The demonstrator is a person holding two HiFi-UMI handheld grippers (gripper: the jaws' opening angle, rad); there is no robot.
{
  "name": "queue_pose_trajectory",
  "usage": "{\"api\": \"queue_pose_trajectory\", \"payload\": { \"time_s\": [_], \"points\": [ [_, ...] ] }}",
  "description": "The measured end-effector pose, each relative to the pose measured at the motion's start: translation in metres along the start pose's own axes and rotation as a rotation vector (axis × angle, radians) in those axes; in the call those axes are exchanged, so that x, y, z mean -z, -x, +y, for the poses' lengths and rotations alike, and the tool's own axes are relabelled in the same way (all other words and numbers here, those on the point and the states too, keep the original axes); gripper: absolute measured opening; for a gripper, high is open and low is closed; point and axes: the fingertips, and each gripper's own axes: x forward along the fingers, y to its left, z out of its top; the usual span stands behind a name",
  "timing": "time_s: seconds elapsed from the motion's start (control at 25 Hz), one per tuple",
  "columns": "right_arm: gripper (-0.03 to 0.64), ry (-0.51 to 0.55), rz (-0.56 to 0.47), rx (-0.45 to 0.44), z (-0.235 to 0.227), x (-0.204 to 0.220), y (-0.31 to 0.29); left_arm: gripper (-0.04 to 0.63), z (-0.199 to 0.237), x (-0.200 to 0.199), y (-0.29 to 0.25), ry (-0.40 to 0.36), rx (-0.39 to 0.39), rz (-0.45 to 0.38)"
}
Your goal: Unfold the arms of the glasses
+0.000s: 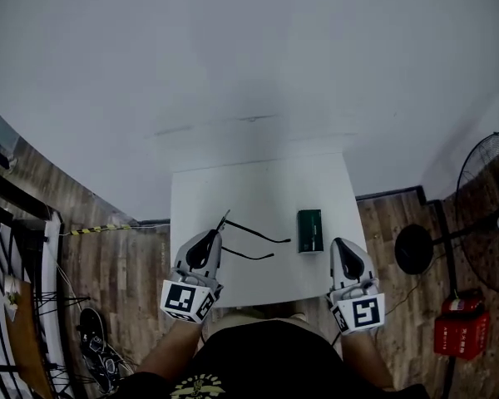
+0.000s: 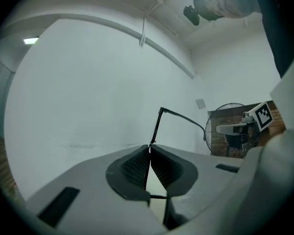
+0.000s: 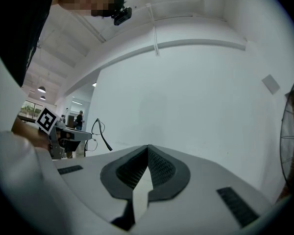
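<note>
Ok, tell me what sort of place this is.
Probably an indoor workspace or lab: a small white table against a bare white wall, wood-plank floor, and a black pedestal fan beside it.

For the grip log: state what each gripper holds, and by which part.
The left gripper is shut on the glasses, its fingers pinching the front frame edge-on, near a hinge. The right gripper is shut and empty.

table (image 1: 258,191): smooth matt white | floor (image 1: 116,264): wood planks | left claw pads (image 2: 132,168): ribbed matt
</note>
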Motion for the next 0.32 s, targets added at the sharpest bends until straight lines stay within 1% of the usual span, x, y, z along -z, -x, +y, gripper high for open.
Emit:
{"api": "queue_pose_trajectory", "payload": {
  "time_s": [0.16, 0.32],
  "points": [
    [-0.002, 0.015, 0.006, 0.023, 0.014, -0.004, -0.021, 0.021, 0.022, -0.005, -0.011, -0.005, 0.041, -0.009],
    [-0.001, 0.023, 0.008, 0.033, 0.030, -0.006, -0.045, 0.021, 0.050, -0.002, -0.017, 0.008, 0.053, -0.012]
  ]
}}
